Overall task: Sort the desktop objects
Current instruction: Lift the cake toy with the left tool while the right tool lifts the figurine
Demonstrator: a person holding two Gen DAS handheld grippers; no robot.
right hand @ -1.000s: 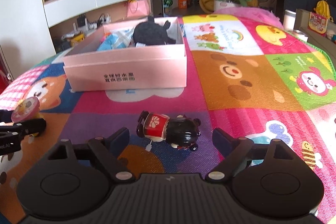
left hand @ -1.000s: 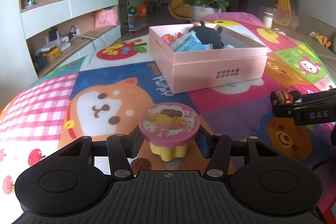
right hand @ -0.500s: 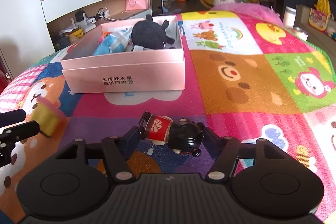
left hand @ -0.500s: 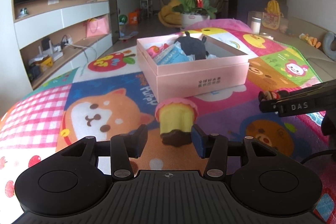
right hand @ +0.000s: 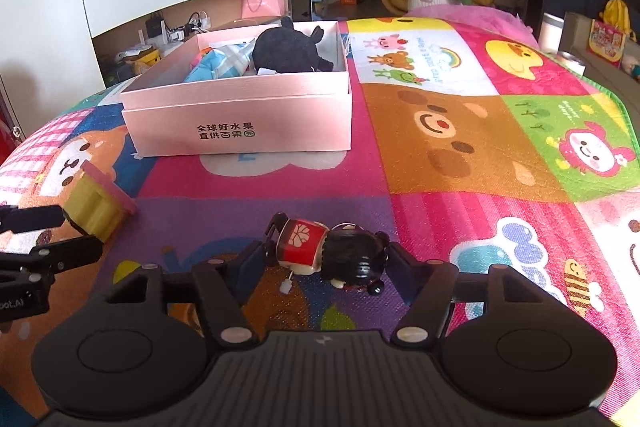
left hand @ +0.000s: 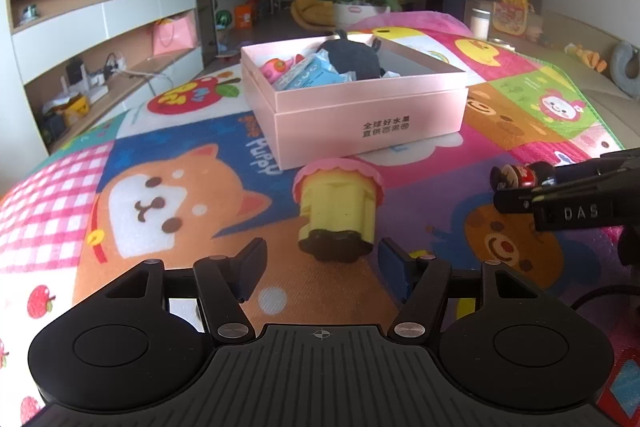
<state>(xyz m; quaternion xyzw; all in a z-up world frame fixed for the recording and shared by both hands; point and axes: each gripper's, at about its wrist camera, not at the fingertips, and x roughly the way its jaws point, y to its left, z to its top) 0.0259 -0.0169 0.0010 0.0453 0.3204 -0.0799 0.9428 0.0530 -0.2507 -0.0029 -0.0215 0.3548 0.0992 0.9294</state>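
The left tongs (left hand: 320, 263) have just been opening and stand apart, the yellow pudding toy (left hand: 337, 211) tilted loose between them. The right tongs (right hand: 327, 259) are clamped on a red-and-black wind-up doll (right hand: 330, 253) on the cartoon mat (right hand: 460, 147). The pink box (right hand: 240, 123) sits at eleven o'clock.

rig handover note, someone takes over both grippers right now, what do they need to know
Left gripper: jaws have just been opening; the yellow stamp toy lies tipped between them, not gripped.
Right gripper: shut on the wind-up doll, low over the mat.
Pink box: already holds a black plush and a blue packet.
Left: regrip the stamp toy, then box both toys.
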